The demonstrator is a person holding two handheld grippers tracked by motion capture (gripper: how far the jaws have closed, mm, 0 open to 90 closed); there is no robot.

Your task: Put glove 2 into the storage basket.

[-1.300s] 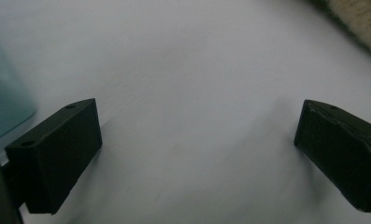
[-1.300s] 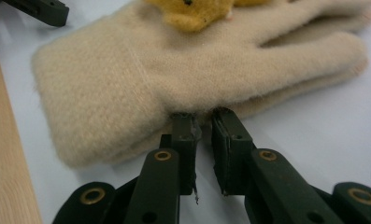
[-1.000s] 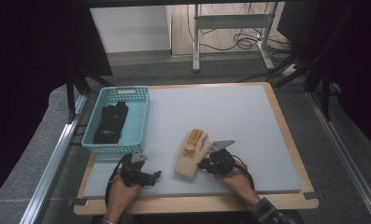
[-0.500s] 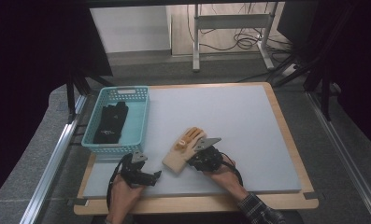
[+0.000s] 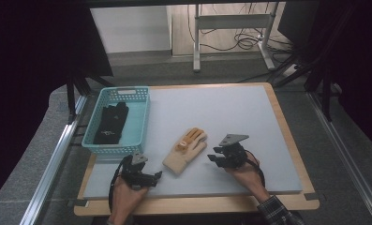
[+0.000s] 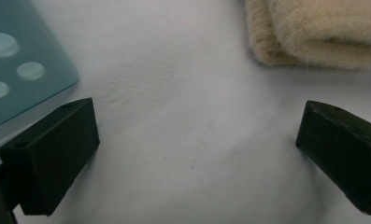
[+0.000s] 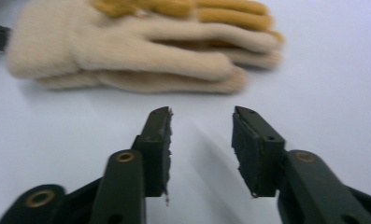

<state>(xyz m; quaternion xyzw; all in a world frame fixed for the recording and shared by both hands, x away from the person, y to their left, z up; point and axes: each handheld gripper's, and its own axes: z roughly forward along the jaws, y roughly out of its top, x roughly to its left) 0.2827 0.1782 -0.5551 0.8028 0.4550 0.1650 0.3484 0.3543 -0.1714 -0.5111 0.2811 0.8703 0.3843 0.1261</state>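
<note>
Cream knitted glove with yellow fingertips (image 5: 185, 151) flat on pale grey table (image 5: 249, 117), between right claw (image 5: 215, 158), partly open and empty, and left claw (image 5: 156, 176), wide open, empty, near glove cuff.

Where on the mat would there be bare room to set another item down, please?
The far half of the grey mat, between the teal basket and the right edge, is bare, as is the right side beyond the right gripper. The near middle is crowded: the cream glove lies between both grippers, the left gripper near its cuff.
</note>
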